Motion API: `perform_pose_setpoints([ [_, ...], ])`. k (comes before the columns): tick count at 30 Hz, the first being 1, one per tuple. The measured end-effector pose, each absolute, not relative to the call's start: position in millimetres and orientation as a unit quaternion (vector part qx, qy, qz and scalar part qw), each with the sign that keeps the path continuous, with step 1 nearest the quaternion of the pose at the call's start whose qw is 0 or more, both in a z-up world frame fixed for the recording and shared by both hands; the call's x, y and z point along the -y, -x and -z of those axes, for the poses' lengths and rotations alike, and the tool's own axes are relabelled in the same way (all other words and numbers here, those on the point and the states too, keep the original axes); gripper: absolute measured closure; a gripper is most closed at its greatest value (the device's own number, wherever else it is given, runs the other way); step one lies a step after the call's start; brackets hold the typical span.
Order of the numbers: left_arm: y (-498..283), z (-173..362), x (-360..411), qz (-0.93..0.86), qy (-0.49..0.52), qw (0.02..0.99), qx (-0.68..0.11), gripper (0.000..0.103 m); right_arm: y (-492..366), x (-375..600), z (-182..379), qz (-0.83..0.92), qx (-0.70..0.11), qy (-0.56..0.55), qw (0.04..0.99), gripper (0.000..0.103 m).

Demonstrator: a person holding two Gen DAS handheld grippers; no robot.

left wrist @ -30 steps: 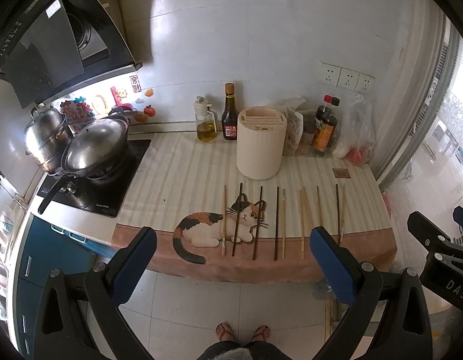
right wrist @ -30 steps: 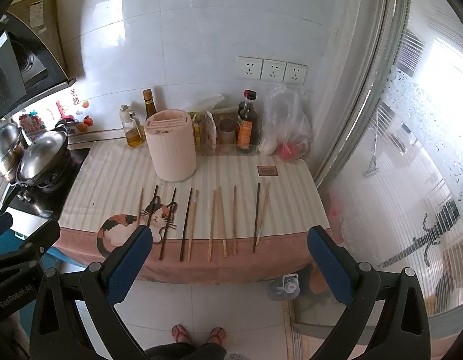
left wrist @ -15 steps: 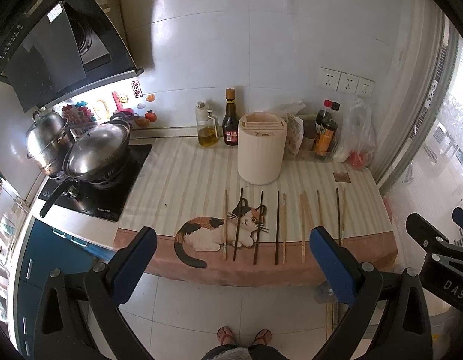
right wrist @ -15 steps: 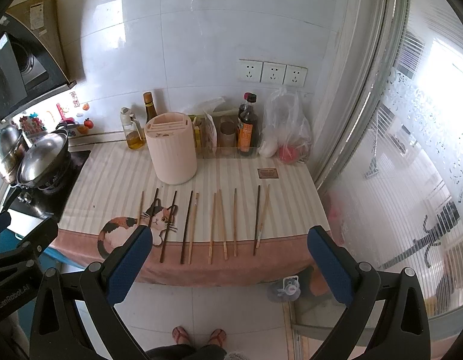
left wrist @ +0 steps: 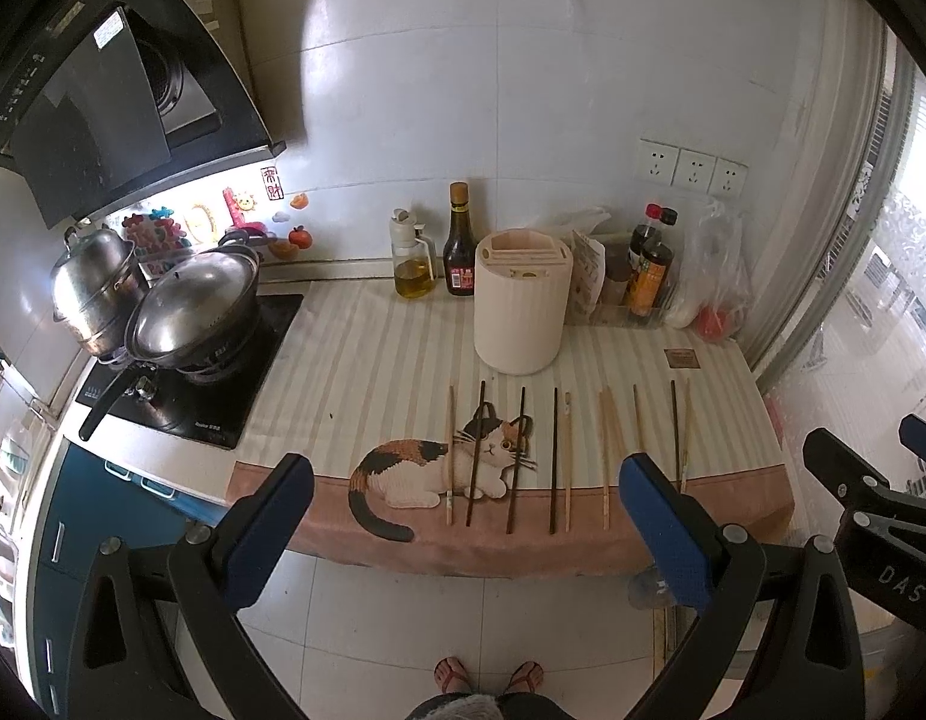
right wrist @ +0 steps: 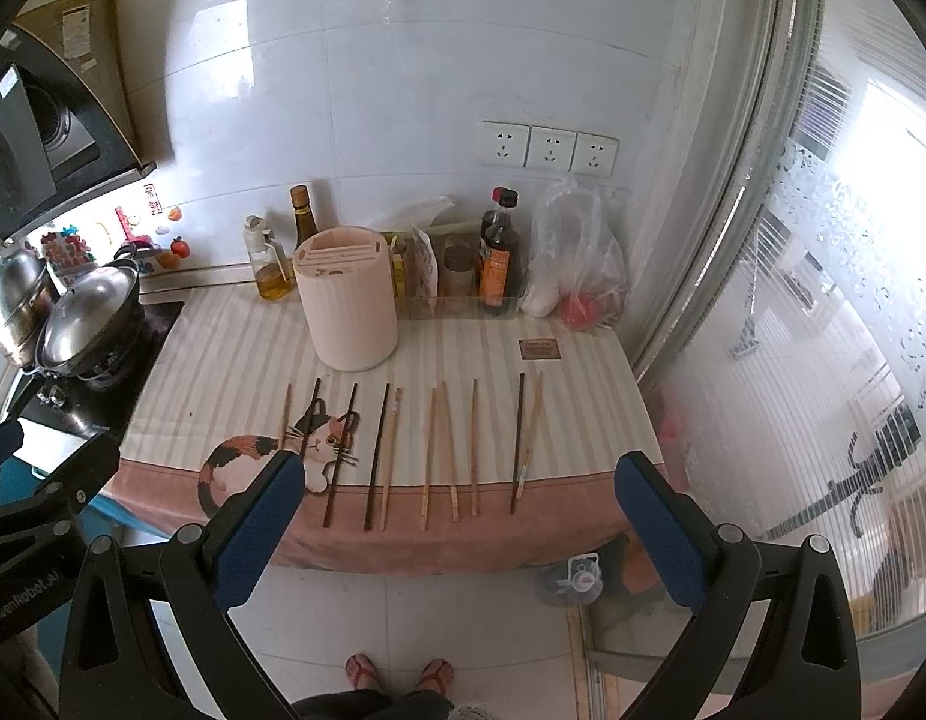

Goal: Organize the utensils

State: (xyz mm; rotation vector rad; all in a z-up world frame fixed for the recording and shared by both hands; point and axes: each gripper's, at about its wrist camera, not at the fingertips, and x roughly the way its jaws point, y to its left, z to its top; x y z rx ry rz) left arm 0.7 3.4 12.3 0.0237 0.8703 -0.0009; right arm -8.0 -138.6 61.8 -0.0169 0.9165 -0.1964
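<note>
Lying side by side on the tabletop [left wrist: 366, 360] just in front of the cream utensil holder [left wrist: 521, 300], the chopsticks [left wrist: 553, 459] all run lengthwise from the holder toward the near edge, so their near ends point at both grippers. The left gripper [left wrist: 466, 531] and the right gripper [right wrist: 459, 528] hang well back from that edge, above the floor, each with jaws spread wide and nothing between them. Judging by each view, the right gripper faces the sticks at the holder's right, the left gripper those on the cat print. Some sticks are dark, others pale wood, all thin and straight; the holder's slotted top looks empty.
</note>
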Motion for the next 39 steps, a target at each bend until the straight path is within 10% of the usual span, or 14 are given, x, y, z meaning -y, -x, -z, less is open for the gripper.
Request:
perform_pose_setpoints([
  [22, -37, -4, -15, -0.006, -0.002, 0.934, -0.358, 0.0, -12, 154, -46, 0.114, -0.406, -0.044, 0.906, 0.0],
  [35, -127, 91, -33, -0.01, -0.001, 0.923, -0.384, 0.0, -75, 192, 45, 0.16, -0.36, -0.081, 0.916, 0.0],
  [39, -159, 132, -27, -0.024, -0.017, 0.908, -0.418, 0.0, -115, 216, 93, 0.167, -0.403, -0.085, 0.896, 0.018],
])
